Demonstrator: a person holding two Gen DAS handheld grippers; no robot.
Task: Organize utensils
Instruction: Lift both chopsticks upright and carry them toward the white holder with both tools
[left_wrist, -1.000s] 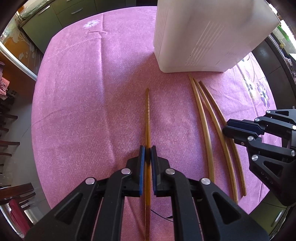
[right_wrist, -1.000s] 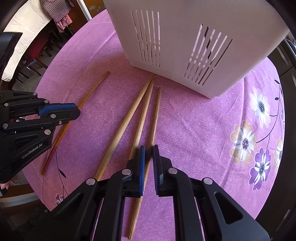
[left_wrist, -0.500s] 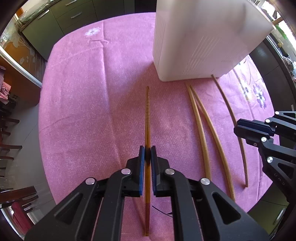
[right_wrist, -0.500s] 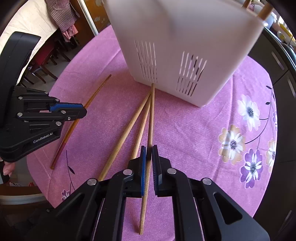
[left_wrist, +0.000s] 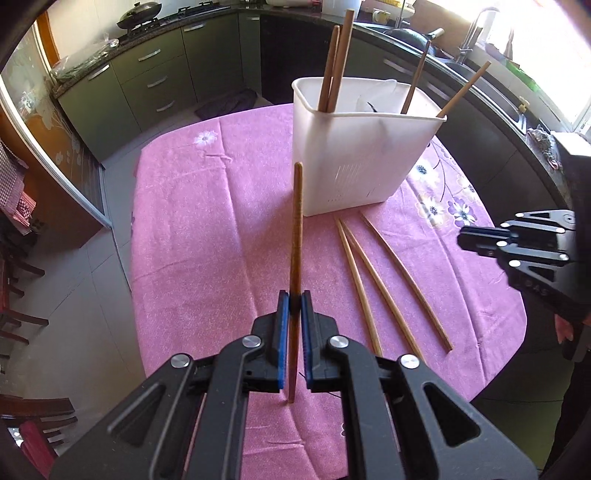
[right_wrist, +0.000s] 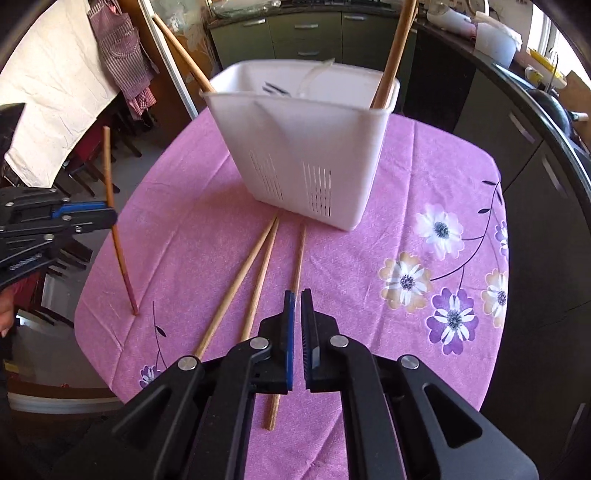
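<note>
My left gripper (left_wrist: 294, 306) is shut on a dark brown chopstick (left_wrist: 296, 229). The stick stands nearly upright with its lower tip on the pink cloth. In the right wrist view the same gripper (right_wrist: 110, 216) and stick (right_wrist: 118, 243) show at the left. My right gripper (right_wrist: 298, 306) is shut with nothing between its pads, raised over the table's right side (left_wrist: 476, 240). Three light chopsticks (right_wrist: 258, 277) (left_wrist: 380, 284) lie side by side on the cloth in front of the white slotted basket (left_wrist: 351, 166) (right_wrist: 306, 147). Several chopsticks stand inside the basket.
The round table wears a pink floral cloth (right_wrist: 424, 221) whose edge drops off close to both grippers. Green kitchen cabinets (left_wrist: 155, 81) stand behind, and dark chairs (left_wrist: 22, 314) are at the left. A person's hand (left_wrist: 565, 328) shows behind the right gripper.
Both grippers rose. The left one tipped its chopstick up from flat to nearly upright. The right one, shut on a light chopstick half a second ago, is now without it; that stick lies on the cloth.
</note>
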